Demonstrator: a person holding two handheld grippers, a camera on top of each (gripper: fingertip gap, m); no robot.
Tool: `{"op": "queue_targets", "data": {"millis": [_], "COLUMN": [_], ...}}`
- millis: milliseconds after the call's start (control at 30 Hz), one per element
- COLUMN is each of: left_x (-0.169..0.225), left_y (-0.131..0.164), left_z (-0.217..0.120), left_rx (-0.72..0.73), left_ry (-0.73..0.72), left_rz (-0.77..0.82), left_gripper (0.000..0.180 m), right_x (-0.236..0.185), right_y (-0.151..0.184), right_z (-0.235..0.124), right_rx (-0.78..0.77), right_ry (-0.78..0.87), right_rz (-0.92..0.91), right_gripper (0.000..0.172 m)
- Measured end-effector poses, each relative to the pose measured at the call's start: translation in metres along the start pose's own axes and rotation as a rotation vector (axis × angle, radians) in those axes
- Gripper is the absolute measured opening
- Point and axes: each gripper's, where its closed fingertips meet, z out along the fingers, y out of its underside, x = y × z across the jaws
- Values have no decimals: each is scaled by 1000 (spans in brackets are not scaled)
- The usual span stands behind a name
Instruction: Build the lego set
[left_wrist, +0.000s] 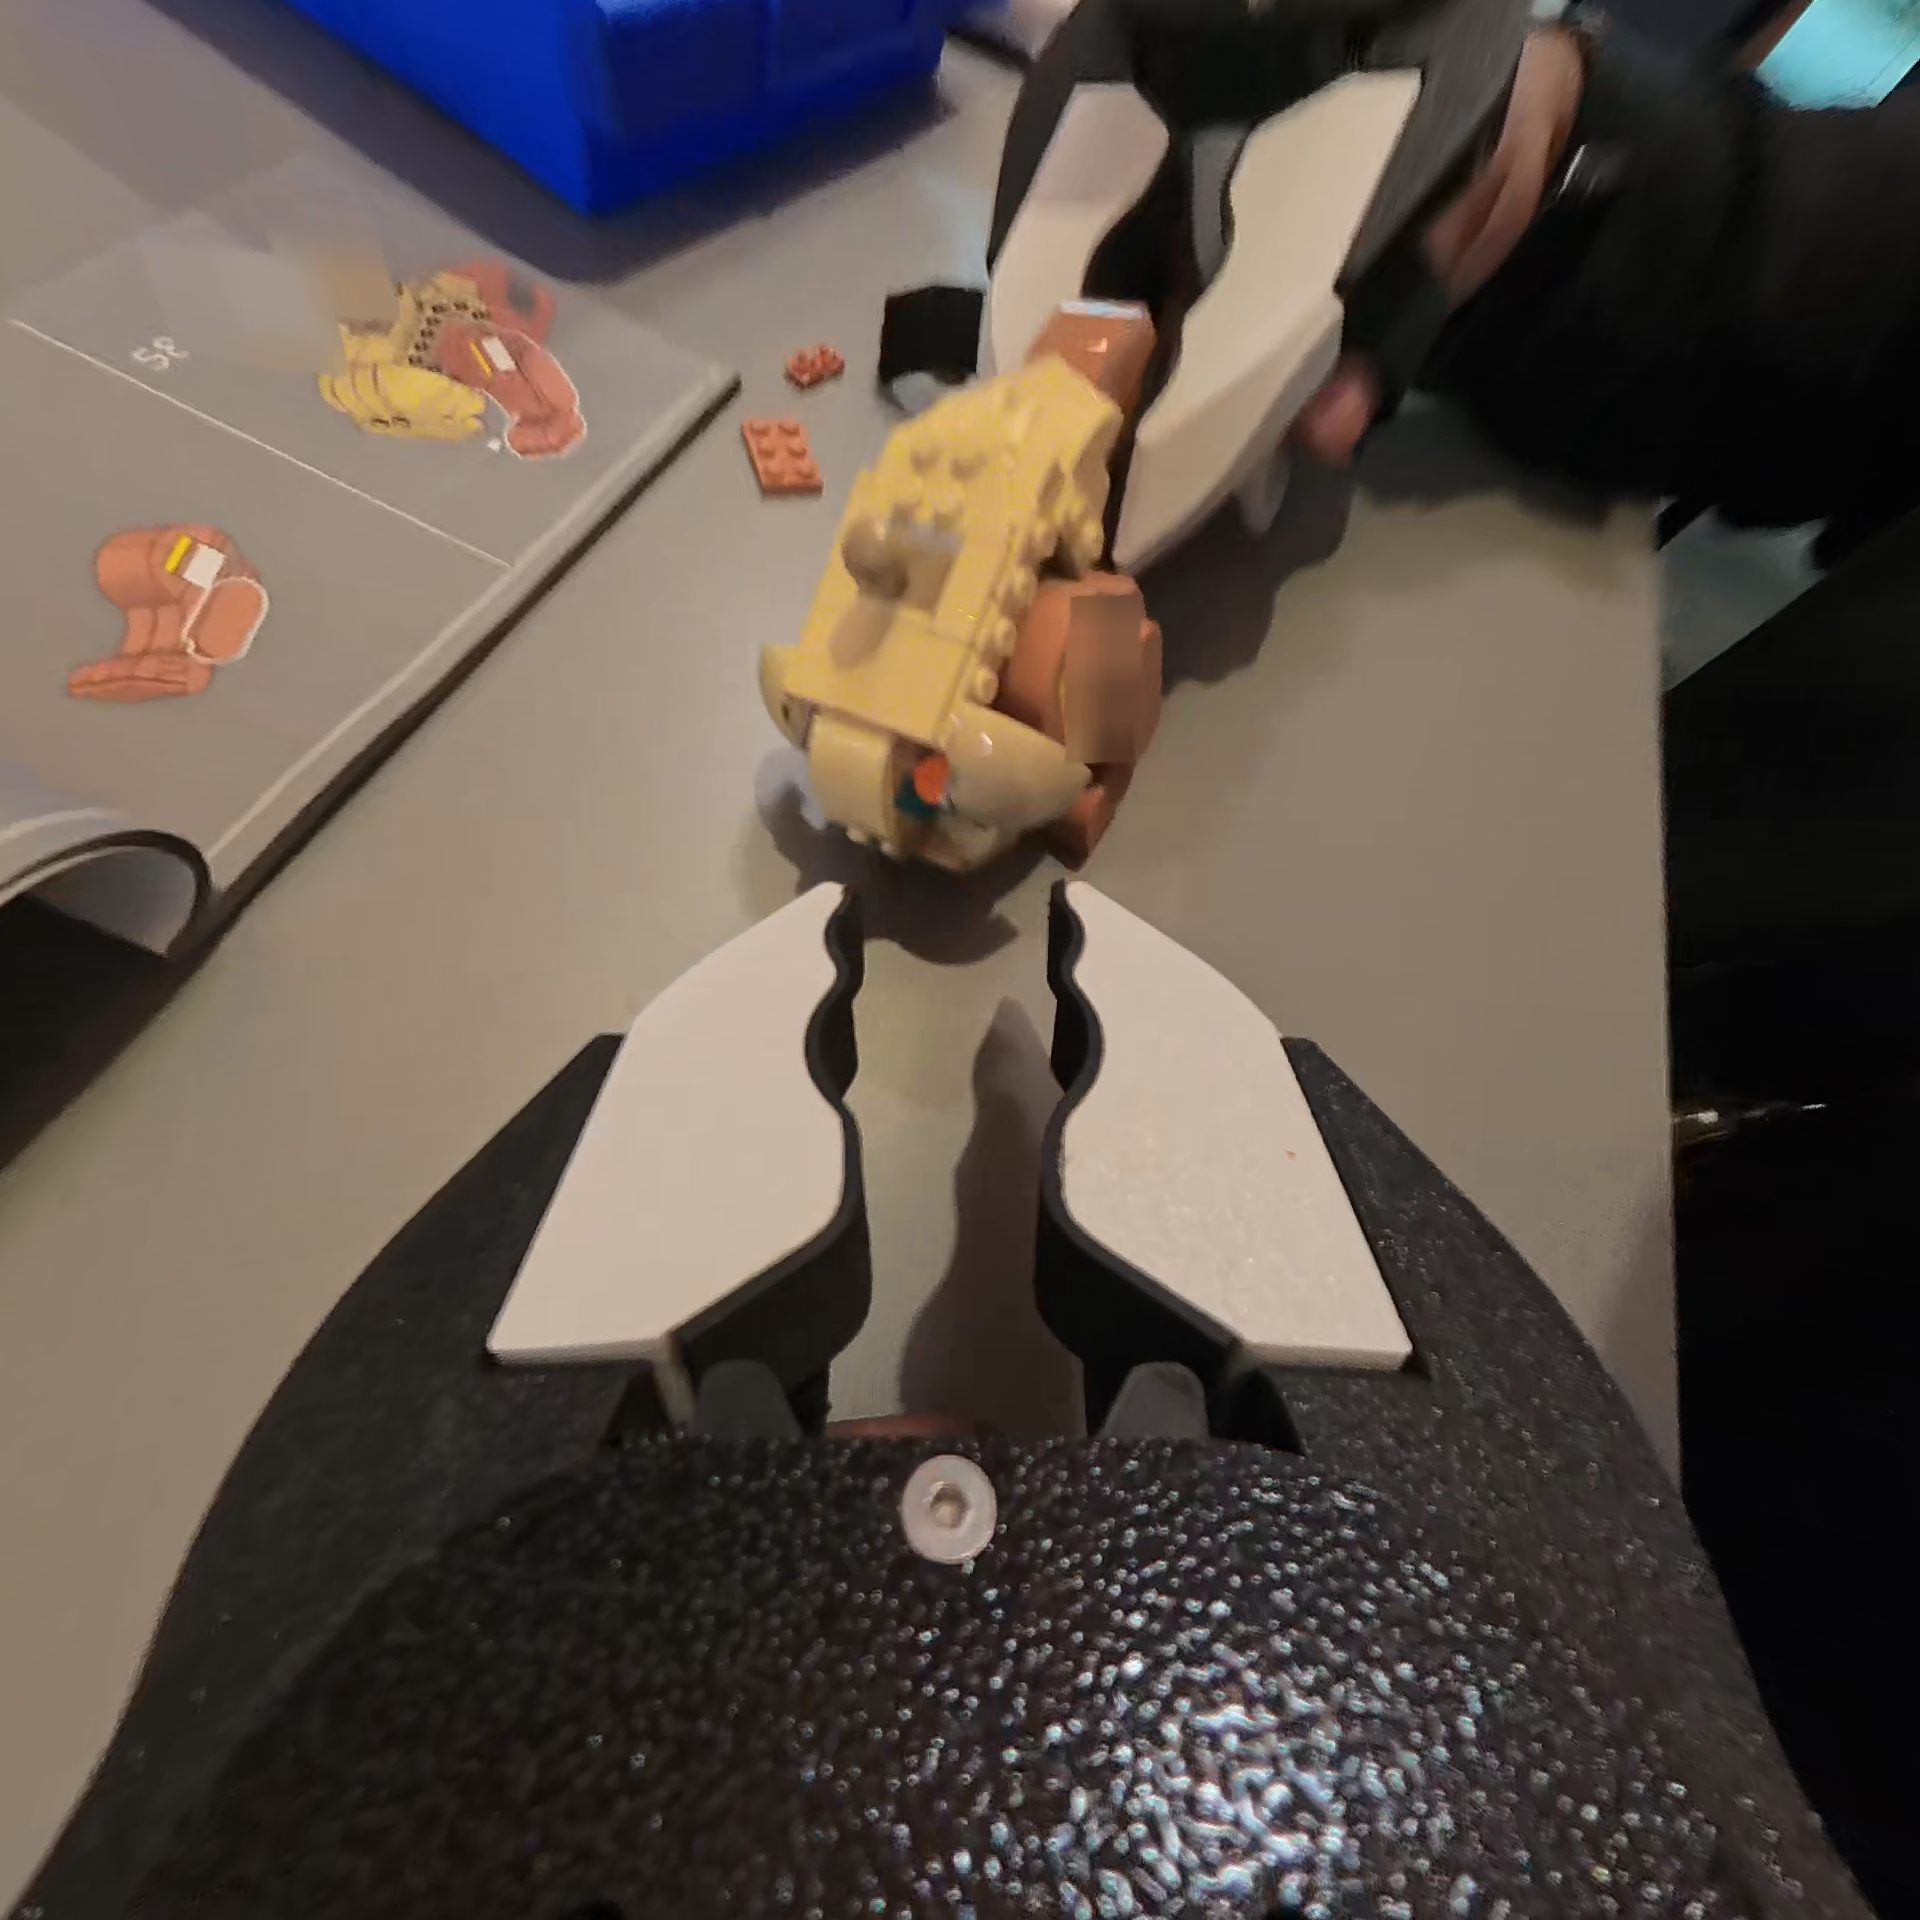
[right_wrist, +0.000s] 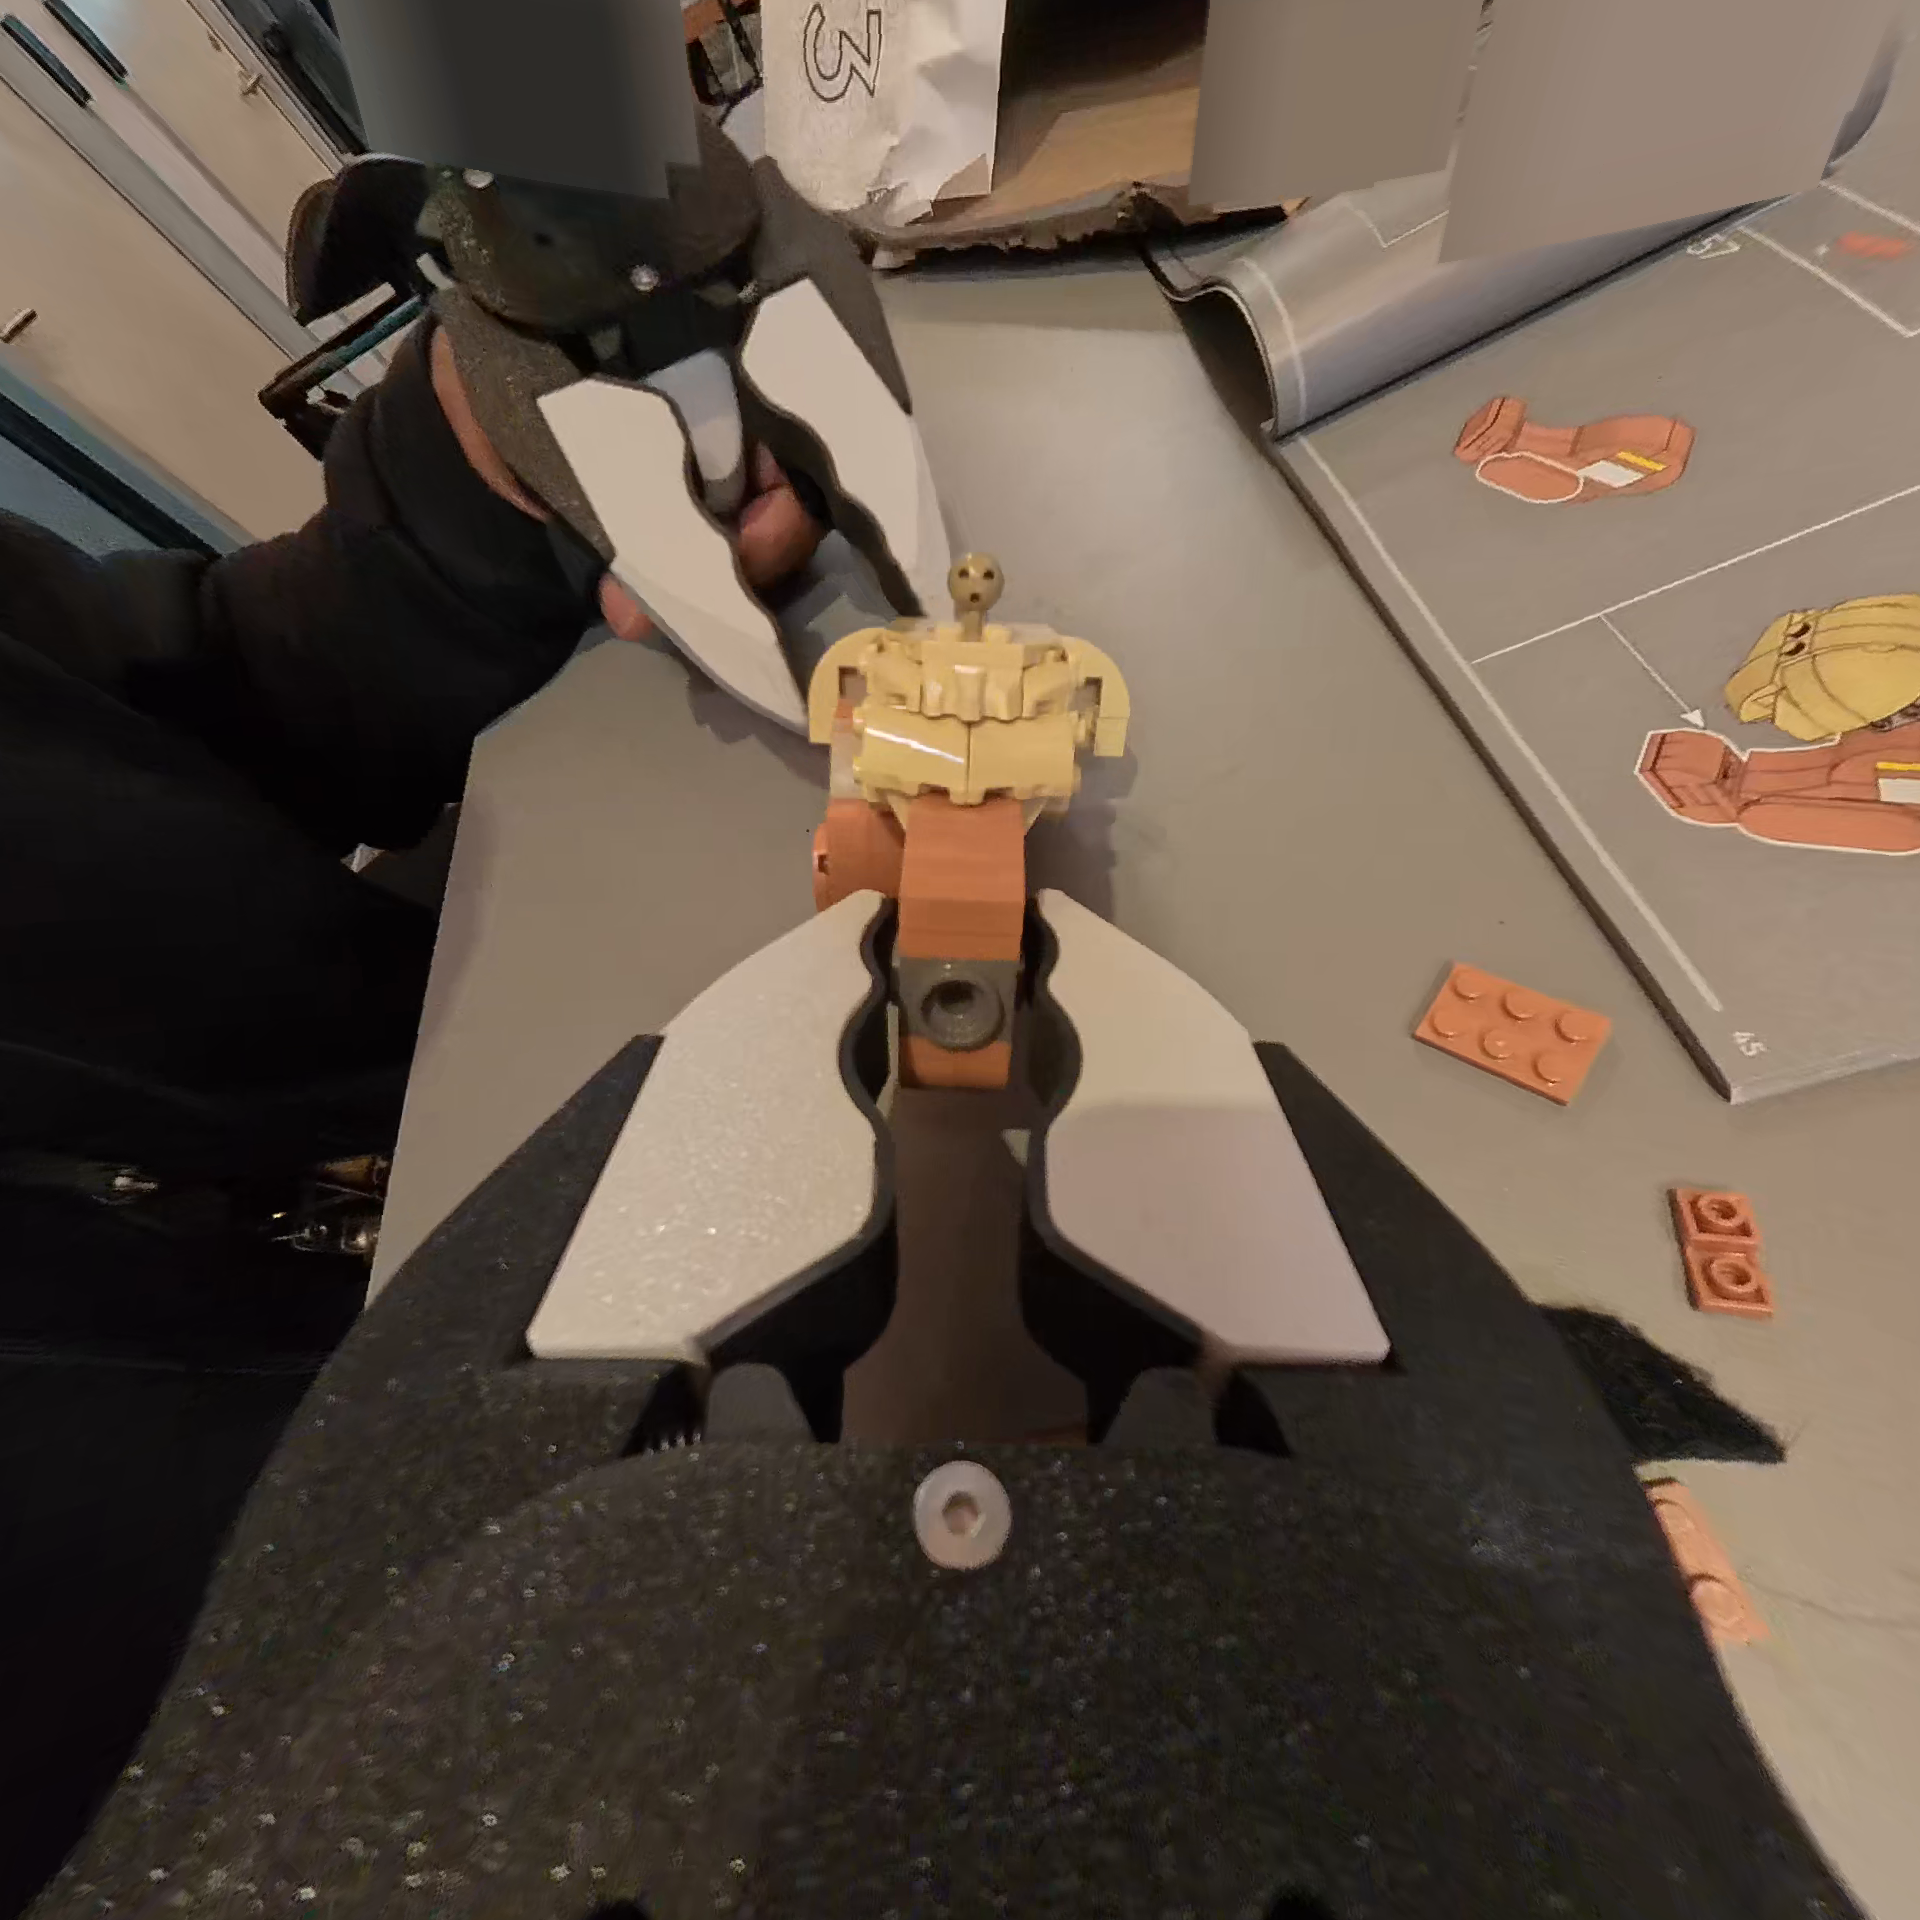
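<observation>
- The brick model (right_wrist: 961, 748) is a chunky tan shell on top with reddish-brown blocks underneath, plus a little tan ball on a stalk sticking up at the far end.
- A brown limb with a dark grey socket piece runs back into the right claw (right_wrist: 956, 997), which is clamped on it, pads pressed to both sides.
- It's held just over the grey bench (right_wrist: 644, 883), tan end pointing away from that claw.
- The left claw (left_wrist: 956, 904) has its jaws apart with nothing between them; the model (left_wrist: 956, 665) sits just past its tips, not touching.
- Two loose brown plates (right_wrist: 1512, 1029) and an open booklet (right_wrist: 1662, 623) lie on the bench, off to the right claw's right.
</observation>
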Motion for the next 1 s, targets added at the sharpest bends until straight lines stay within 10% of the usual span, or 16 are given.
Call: {"op": "queue_targets", "data": {"millis": [300,533,1000], "left_x": [40,-4,-26], "left_y": [13,0,-27], "left_z": [4,-1,36], "left_rx": [-39,-46,24], "left_ry": [-53,-219,-48], "left_rz": [203,321,762], "left_gripper": [33,44,62], "right_x": [5,12,20], "right_y": [3,5,1], "right_z": [0,1,1], "right_rx": [-13,-39,-59], "right_ry": [-22,-109,-186], "right_rz": [112,301,409], "right_gripper": [22,22,22]}}
